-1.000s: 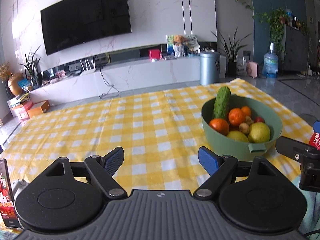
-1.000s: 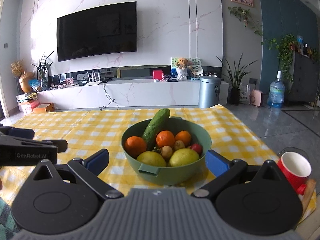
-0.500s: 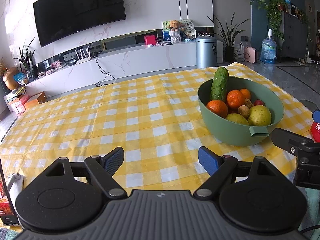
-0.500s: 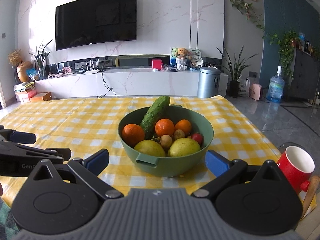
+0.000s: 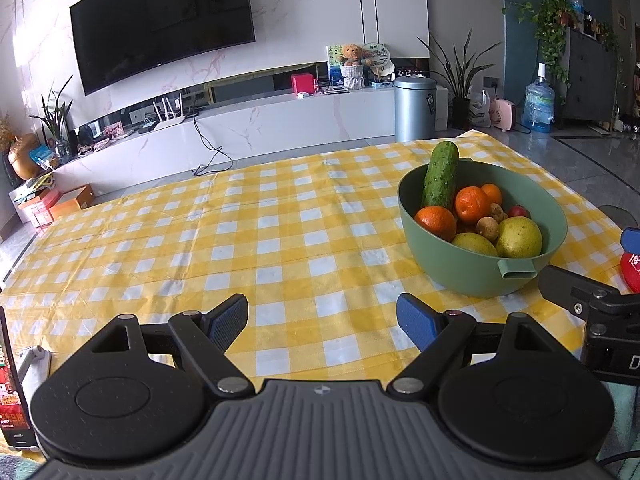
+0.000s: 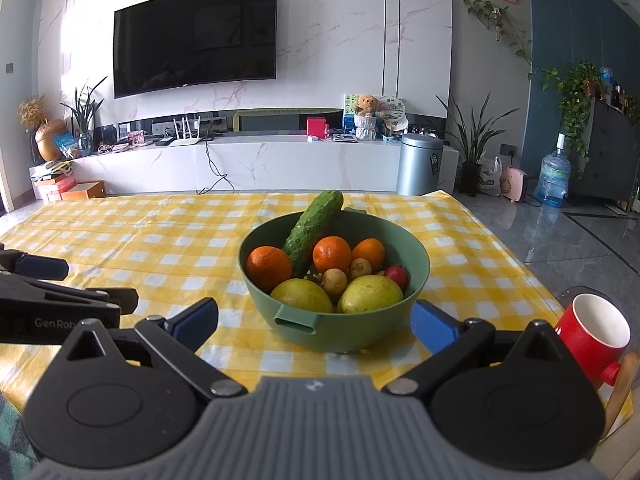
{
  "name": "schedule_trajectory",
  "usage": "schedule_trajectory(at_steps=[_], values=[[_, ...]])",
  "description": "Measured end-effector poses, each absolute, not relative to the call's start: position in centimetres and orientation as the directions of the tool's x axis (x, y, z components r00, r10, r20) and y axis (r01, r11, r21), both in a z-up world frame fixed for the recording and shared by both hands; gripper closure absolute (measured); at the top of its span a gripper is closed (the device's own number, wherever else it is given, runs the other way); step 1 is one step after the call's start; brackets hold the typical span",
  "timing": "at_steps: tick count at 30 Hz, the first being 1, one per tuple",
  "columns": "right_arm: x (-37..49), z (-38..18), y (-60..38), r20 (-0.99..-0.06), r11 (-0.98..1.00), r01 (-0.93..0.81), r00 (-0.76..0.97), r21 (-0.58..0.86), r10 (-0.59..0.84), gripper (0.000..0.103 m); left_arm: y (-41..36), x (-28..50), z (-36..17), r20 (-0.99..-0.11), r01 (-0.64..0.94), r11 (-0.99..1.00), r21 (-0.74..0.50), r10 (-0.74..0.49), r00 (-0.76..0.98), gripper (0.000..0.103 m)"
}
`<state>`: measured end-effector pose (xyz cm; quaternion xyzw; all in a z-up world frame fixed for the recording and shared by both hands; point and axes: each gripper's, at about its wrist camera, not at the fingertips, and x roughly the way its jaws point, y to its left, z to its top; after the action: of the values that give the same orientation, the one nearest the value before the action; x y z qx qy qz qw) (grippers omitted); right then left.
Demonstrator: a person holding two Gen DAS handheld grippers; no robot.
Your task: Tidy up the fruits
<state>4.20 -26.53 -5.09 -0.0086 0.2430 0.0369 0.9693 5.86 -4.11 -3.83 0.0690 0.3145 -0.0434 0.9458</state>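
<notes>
A green bowl (image 6: pixel 416 280) stands on the yellow checked tablecloth (image 5: pixel 280 232). It holds a cucumber (image 6: pixel 314 226) leaning on the rim, three oranges (image 6: pixel 268 266), two yellow-green pears (image 6: pixel 370 294), small brown fruits and a red one. In the left wrist view the bowl (image 5: pixel 460 276) is at the right. My right gripper (image 6: pixel 314 324) is open and empty, just in front of the bowl. My left gripper (image 5: pixel 320 318) is open and empty, over bare cloth to the left of the bowl.
A red mug (image 6: pixel 588 336) stands at the table's right front corner, beside the right gripper. A phone (image 5: pixel 10 380) stands at the left front edge. Beyond the table are a TV wall, a white cabinet and a bin (image 6: pixel 420 164).
Both grippers have shifted slightly; the bowl now sits a little lower and nearer in the right wrist view. Both stay open. Nothing on the table has moved.
</notes>
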Motion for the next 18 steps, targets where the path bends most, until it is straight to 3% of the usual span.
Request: schedule_trajectory(at_steps=[18], values=[[4.19,-5.11,-26.46,-0.471,0.997,-0.076,0.879,-0.002,0.066,0.004,-3.97,5.81,-3.62,-0.602,0.125,0.987,0.100,-0.040,0.798,0.005]])
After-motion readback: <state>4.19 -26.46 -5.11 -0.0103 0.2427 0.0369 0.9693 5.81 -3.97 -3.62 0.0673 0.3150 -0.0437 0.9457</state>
